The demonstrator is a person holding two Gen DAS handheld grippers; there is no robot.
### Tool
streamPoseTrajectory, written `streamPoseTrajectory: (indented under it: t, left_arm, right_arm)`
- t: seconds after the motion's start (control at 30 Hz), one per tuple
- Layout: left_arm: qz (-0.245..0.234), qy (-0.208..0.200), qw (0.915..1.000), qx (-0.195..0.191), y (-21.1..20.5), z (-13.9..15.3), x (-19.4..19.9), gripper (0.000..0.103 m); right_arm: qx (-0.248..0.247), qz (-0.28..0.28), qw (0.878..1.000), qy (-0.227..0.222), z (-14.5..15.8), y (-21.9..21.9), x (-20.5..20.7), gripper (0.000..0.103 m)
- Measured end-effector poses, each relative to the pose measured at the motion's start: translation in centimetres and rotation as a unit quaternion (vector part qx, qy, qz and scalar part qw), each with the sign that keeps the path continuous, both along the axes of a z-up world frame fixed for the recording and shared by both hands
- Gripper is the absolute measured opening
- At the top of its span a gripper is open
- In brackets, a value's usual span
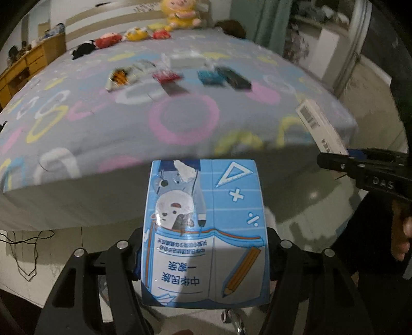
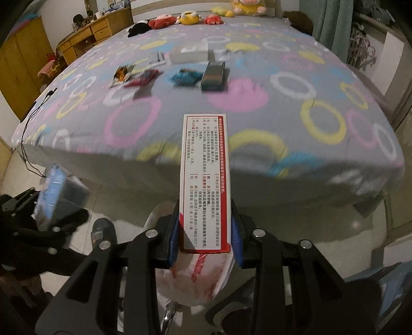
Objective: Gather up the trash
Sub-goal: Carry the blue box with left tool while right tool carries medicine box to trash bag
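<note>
Clamping down on a blue cartoon carton [image 1: 204, 232], the left gripper [image 1: 204, 255] has it squeezed between both pads, out over the floor just short of the bed [image 1: 180, 123]. Same deal on the right: the right gripper [image 2: 205, 239] is pinching a long white-and-red box [image 2: 204, 180] with a red-and-white plastic bag [image 2: 195, 278] hanging below it. More wrappers and small boxes [image 2: 177, 74] lie scattered mid-bed, with plush toys [image 2: 190, 18] lined up at the far end.

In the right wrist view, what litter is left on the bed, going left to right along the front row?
Orange-and-black wrapper → red packet → blue wrapper → dark box. The white box and pale wrapper lie behind that row, so I leave them out.
</note>
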State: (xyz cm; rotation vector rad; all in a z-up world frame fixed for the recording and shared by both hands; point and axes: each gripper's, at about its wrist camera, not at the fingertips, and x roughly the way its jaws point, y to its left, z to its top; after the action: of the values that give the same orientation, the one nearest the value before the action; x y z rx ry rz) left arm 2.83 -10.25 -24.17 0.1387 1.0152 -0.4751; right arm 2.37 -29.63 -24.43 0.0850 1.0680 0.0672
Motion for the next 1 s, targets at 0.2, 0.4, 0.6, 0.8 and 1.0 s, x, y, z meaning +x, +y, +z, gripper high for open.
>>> streamPoseTrajectory:
  t: [0.2,0.4,0.6,0.8,1.0]
  left_arm:
    - [-0.019,0.025,0.9992,0.026,-2.3,-2.6,-0.4,0.063]
    - [-0.03,0.057,0.9971,0.041,-3.4,-5.3,-0.8,0.063]
    - [-0.063,0.075,0.9927,0.07,-5.4,-8.3,-0.8,0.063]
    - [-0.076,0.09,0.9885,0.095,-6.4,-10.5,-0.2,0.063]
    - [-0.067,0.116,0.9854,0.105,-6.6,-12.2,0.4,0.063]
  right_arm:
    - [0.009,0.009,1.0,0.015,-2.8,1.0,-1.8,0.032]
    - [0.025,0.019,0.999,0.044,-6.2,1.5,-3.0,0.032]
    - [0.017,0.023,0.998,0.062,-8.3,1.8,-3.8,0.032]
    - [0.02,0.025,0.996,0.087,-10.2,1.6,-3.6,0.032]
    - [0.027,0.028,0.993,0.111,-11.1,1.7,-3.4,0.032]
